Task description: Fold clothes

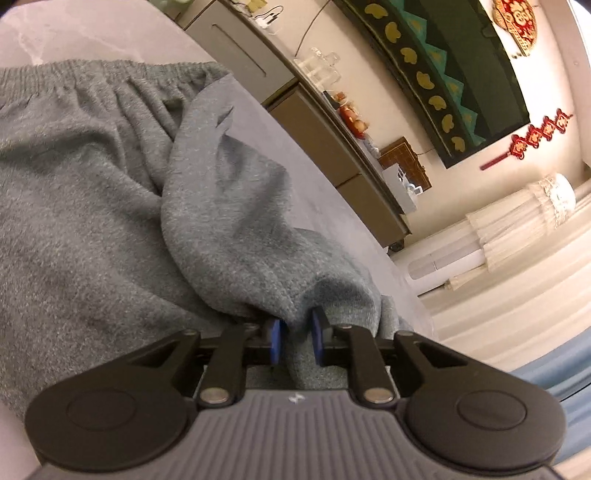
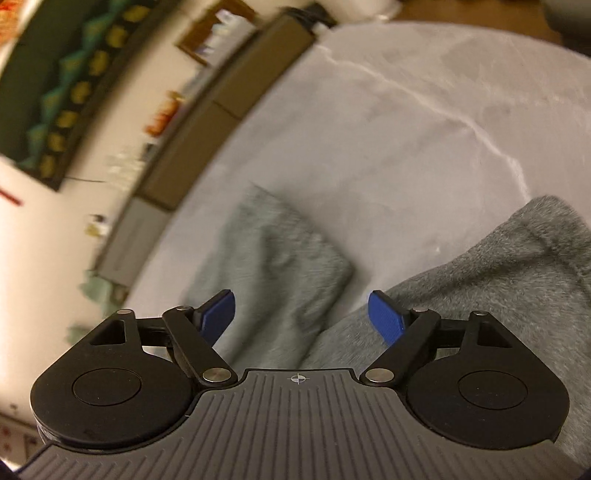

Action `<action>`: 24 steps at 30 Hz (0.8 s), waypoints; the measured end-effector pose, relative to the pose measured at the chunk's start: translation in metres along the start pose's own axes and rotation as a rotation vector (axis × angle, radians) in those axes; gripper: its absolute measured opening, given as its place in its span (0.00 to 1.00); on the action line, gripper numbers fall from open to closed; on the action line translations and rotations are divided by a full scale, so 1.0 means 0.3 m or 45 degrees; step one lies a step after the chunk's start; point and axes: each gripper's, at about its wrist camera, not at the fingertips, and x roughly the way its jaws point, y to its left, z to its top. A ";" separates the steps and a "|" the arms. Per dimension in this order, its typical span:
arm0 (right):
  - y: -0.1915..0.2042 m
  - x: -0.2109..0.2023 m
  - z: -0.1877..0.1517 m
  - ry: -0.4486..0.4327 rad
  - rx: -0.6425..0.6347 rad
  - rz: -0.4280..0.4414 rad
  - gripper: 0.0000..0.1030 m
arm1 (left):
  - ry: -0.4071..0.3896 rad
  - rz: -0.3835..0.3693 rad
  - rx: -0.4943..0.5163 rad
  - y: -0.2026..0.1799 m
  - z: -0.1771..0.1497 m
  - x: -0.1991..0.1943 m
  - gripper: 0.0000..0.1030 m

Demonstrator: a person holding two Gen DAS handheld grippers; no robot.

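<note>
Left wrist view: the grey sweatpants (image 1: pixel 92 184) lie on the pale marbled worktop (image 1: pixel 74 29), a fold pinched between the left hand-held gripper (image 1: pixel 297 334) pads. Right hand-held gripper (image 2: pixel 301 314) hovers above them, spread wide, holding nothing.

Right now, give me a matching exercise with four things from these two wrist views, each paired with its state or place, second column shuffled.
Column one:
1. left gripper
2. right gripper
3. grey knitted sweatpants
4. pale marbled table top

Column two:
A. open, holding nothing
B. lies under the garment
C. shut on a fold of cloth
D. elastic waistband far from the left wrist camera

Pairs: 1-C, 2-A, 3-D, 4-B
</note>
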 end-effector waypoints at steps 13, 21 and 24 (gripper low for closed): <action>0.238 -0.367 -0.031 -0.343 -0.325 0.221 0.02 | -0.113 -0.148 0.159 -0.055 0.008 -0.094 0.08; -0.310 -0.642 -0.318 -0.198 -0.046 -0.120 0.03 | 0.264 -0.001 0.253 -0.066 -0.143 0.040 0.07; -0.377 -0.631 -0.354 -0.145 0.046 -0.092 0.14 | 0.242 -0.016 0.273 -0.085 -0.155 0.029 0.07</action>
